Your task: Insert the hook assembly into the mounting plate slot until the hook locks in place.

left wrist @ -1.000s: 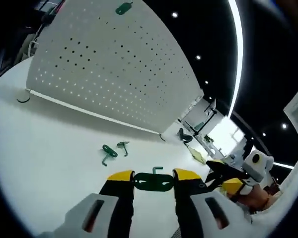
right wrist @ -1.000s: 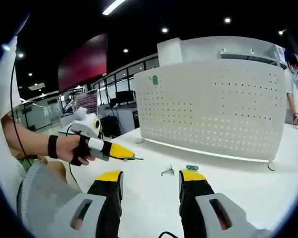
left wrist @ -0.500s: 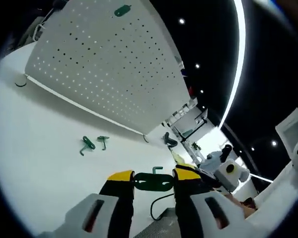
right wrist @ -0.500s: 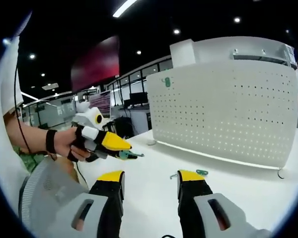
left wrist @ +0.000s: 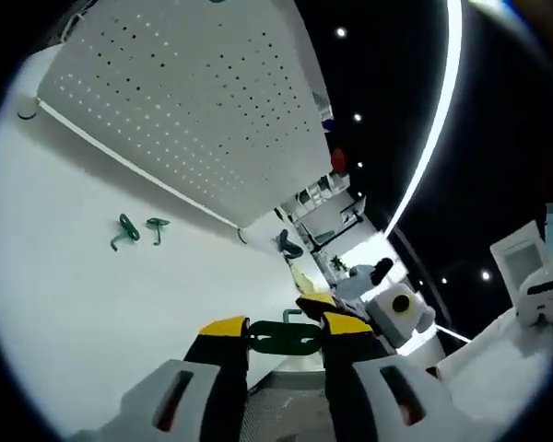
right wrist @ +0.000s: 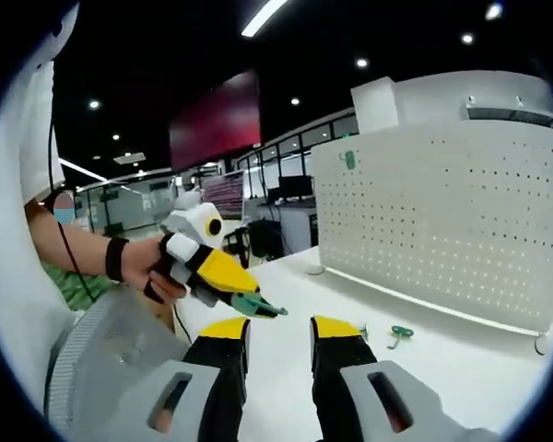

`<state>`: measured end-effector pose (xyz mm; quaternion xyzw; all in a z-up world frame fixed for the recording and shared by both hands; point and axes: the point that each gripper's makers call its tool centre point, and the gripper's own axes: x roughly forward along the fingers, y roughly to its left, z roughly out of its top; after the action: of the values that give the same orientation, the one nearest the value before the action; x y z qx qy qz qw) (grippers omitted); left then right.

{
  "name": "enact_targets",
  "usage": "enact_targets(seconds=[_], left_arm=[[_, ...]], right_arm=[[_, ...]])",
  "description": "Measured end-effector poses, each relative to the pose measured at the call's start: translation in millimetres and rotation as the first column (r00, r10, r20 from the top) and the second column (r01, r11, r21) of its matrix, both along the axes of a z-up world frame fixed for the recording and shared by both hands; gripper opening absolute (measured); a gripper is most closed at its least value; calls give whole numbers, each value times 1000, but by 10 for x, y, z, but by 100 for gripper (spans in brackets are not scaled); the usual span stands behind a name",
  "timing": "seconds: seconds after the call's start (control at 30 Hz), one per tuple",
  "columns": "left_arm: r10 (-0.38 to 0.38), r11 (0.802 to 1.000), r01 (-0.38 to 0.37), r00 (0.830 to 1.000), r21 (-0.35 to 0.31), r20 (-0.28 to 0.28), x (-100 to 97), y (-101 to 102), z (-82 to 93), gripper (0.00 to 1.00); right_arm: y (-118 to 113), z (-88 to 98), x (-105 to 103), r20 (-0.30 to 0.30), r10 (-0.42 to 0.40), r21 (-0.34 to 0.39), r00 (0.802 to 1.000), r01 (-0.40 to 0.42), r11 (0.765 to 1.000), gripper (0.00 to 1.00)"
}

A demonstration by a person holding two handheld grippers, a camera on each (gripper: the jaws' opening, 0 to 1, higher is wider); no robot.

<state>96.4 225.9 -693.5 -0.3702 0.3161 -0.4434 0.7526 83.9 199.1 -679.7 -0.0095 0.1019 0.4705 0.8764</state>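
My left gripper (left wrist: 284, 333) is shut on a dark green hook plate (left wrist: 286, 339), held flat between its yellow-tipped jaws above the white table. In the right gripper view the left gripper (right wrist: 251, 300) comes in from the left in a person's hand, the green hook plate (right wrist: 262, 307) sticking out of its tip. Just below it, my right gripper (right wrist: 278, 328) stands open with nothing between its jaws. Its yellow tip (left wrist: 317, 301) shows just behind the plate. The white perforated mounting plate (left wrist: 184, 101) (right wrist: 442, 230) stands upright, with a green hook (right wrist: 348, 159) near its top corner.
Two loose green hooks (left wrist: 124, 231) (left wrist: 157, 224) lie on the white table (left wrist: 92, 304) in front of the mounting plate; one of them (right wrist: 401, 332) lies right of my right jaw. Office desks and monitors stand far behind.
The left gripper with the green hook plate has come closer to the right gripper's jaws. The right jaws stand a little narrower. Both cameras have swung, shifting the mounting plate in view.
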Motion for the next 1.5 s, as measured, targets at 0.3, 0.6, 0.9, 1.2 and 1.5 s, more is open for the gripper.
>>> enact_targets(seconds=[0.3, 0.6, 0.9, 1.2, 1.5], left_arm=[[-57, 997, 54, 996, -45, -63, -205, -266, 7, 31], [-93, 994, 88, 993, -66, -67, -331, -429, 66, 31], [-160, 978, 139, 978, -152, -133, -356, -439, 86, 31], [-225, 956, 187, 962, -227, -155, -358, -253, 180, 32], [-222, 947, 174, 962, -269, -159, -387, -31, 237, 32]], right_arm=[[-88, -34, -186, 43, 81, -41, 996, -80, 996, 20], [-149, 15, -278, 73, 135, -30, 988, -134, 991, 16], [-109, 18, -279, 112, 157, -85, 981, -148, 985, 10], [114, 66, -346, 170, 194, -131, 966, -173, 976, 3], [371, 96, -416, 255, 249, -255, 934, -183, 949, 2]])
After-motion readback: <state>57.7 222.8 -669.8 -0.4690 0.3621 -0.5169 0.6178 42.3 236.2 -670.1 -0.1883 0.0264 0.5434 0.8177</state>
